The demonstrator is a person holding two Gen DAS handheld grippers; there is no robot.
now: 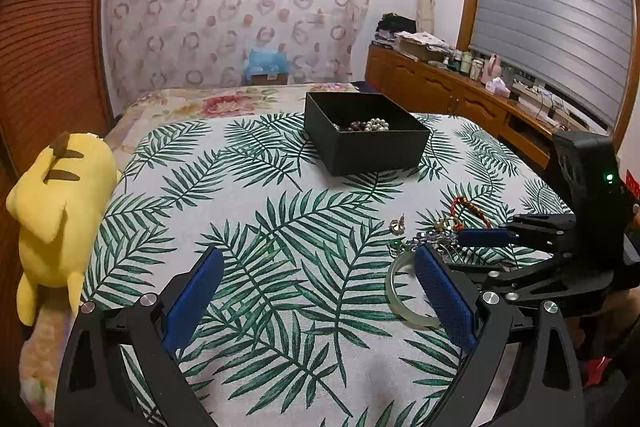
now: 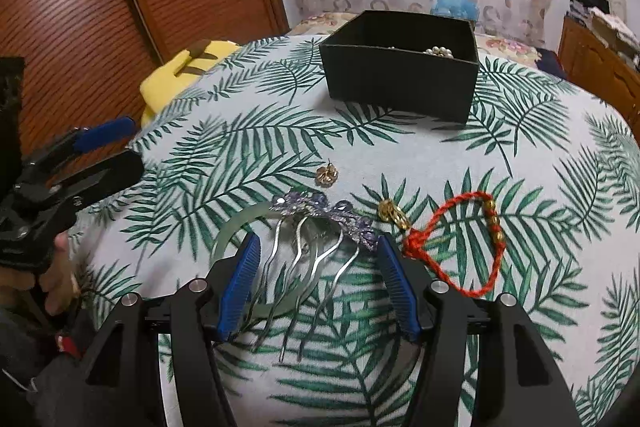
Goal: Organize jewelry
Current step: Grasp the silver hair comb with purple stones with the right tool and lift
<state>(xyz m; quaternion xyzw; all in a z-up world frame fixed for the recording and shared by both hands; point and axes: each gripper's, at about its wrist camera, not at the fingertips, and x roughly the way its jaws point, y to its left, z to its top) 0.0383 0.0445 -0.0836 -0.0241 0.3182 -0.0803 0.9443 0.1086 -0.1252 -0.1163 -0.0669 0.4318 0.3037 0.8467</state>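
Right gripper (image 2: 318, 283): we hold it wide open astride comb (image 2: 320, 227), ungripped.
Left gripper (image 1: 316, 303): wide open, empty.
Box (image 2: 400, 83): pearls (image 2: 439, 51) in; we count five pieces left.

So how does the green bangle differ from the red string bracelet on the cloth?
The green bangle is a smooth, pale, rigid-looking ring; the red string bracelet is a braided cord loop with gold beads. The bangle lies partly under the hair comb, while the bracelet lies uncovered beside the right gripper. Both rest on the leaf-print cloth, outside the black box.
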